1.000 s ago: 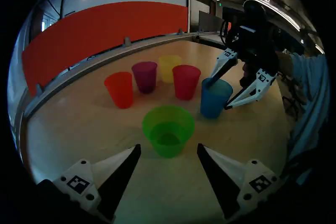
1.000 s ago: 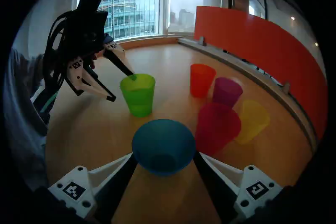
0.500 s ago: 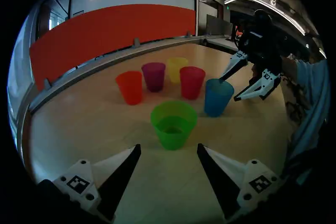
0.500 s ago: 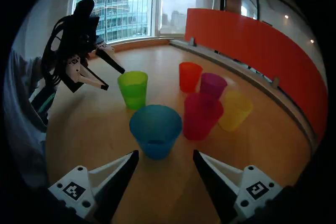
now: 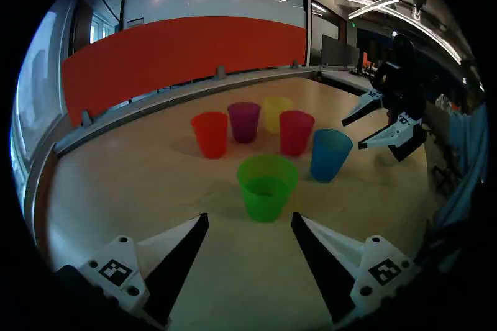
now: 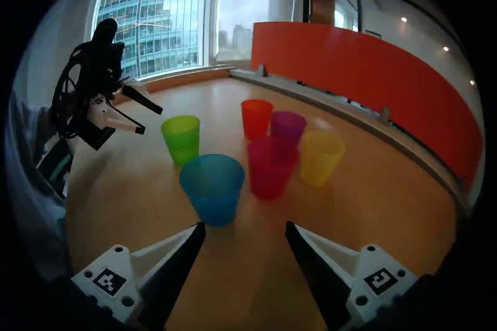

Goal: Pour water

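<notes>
Six plastic cups stand upright on a wooden table. In the left gripper view the green cup [image 5: 267, 187] is nearest, just beyond my open left gripper [image 5: 248, 226], with the blue cup [image 5: 329, 154] to its right. Behind them stand orange [image 5: 210, 134], purple [image 5: 243, 122], yellow [image 5: 274, 112] and red [image 5: 296, 132] cups. In the right gripper view the blue cup [image 6: 212, 188] sits just ahead of my open right gripper [image 6: 243, 233], with nothing between its fingers. The green cup [image 6: 181, 139] stands farther off, next to the left gripper [image 6: 150, 120].
An orange panel [image 5: 180, 51] runs along the table's far edge [image 5: 155, 101]. Tall windows [image 6: 155, 20] lie beyond the table in the right gripper view. A person's sleeve [image 5: 469, 145] is at the right, behind the right gripper [image 5: 354, 133]. Bare tabletop [image 6: 385, 207] lies around the cups.
Both grippers have drawn back from the cups. The blue cup was between the right gripper's fingers and now stands free ahead of them. The green cup likewise sits farther from the left gripper.
</notes>
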Demonstrator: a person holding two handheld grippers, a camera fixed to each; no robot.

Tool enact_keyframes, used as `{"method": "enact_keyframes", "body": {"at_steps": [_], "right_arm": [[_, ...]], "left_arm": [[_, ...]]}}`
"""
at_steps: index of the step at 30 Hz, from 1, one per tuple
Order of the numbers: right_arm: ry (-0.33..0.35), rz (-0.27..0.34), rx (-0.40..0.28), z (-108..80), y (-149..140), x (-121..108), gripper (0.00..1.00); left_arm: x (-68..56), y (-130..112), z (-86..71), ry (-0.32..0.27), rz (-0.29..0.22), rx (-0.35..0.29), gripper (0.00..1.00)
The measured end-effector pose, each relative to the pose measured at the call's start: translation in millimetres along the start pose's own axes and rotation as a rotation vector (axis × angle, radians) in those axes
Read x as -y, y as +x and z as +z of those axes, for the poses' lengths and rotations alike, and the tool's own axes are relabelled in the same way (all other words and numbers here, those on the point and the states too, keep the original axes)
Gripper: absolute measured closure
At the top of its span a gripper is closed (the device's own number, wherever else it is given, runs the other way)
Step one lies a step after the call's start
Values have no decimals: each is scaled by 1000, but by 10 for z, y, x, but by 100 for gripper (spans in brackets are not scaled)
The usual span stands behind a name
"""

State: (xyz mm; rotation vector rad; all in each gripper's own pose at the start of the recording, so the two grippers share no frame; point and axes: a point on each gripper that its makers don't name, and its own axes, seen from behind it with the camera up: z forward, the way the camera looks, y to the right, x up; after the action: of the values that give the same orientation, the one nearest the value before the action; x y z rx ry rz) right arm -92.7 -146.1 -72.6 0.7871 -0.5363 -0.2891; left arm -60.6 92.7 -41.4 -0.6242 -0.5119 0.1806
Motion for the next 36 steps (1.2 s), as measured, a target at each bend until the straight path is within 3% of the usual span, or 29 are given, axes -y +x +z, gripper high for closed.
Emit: {"method": "enact_keyframes", "body": {"at_steps": [9, 15, 21, 28, 36], "right_arm": [[-103, 74, -78, -195, 68, -167, 0], [-186, 82, -122, -310, 127, -310, 0], [-300, 98, -189, -455, 268, -529, 0], [-439, 122, -292, -680, 482, -817, 0], [-576, 140, -399, -937, 692, -1063, 0]], "left_arm": [[137, 99, -72, 81, -43, -82, 0], [279, 153, -122, 145, -83, -128, 0], [421, 297, -267, 224, -115, -204, 0], [501, 486, -447, 309, -115, -298, 0], [620, 585, -554, 390, -120, -357, 0]]}}
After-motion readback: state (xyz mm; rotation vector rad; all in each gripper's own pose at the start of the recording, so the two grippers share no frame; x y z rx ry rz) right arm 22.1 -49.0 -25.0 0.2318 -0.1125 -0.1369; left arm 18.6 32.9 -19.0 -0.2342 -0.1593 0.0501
